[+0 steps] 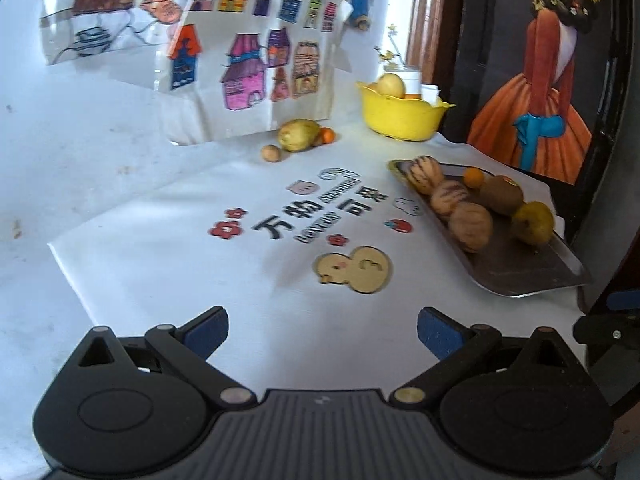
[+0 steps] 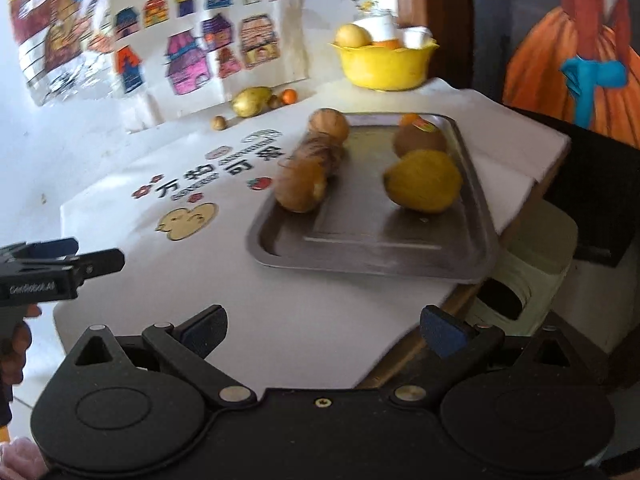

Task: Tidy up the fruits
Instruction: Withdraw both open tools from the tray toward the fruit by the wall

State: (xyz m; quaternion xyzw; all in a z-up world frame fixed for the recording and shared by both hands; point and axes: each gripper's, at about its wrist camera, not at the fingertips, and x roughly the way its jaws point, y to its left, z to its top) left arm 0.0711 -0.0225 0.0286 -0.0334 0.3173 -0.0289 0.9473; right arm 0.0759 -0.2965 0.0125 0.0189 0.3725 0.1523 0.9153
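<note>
Holding left gripper [image 1: 322,334] and right gripper [image 2: 322,334] wide apart, gripping nothing. Seeing fruits [image 1: 466,204] lying on the metal tray [image 2: 476,216]. Only right view showing the tray's bare front; left showing table [image 1: 80,140] more.

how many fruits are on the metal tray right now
6 on the metal tray: three striped melons in a row, small orange, kiwi, yellow fruit. Others may be hidden.

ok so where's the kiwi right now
The brown kiwi lies on the metal tray, right side of the left wrist view, between the small orange fruit and the yellow fruit.
</note>
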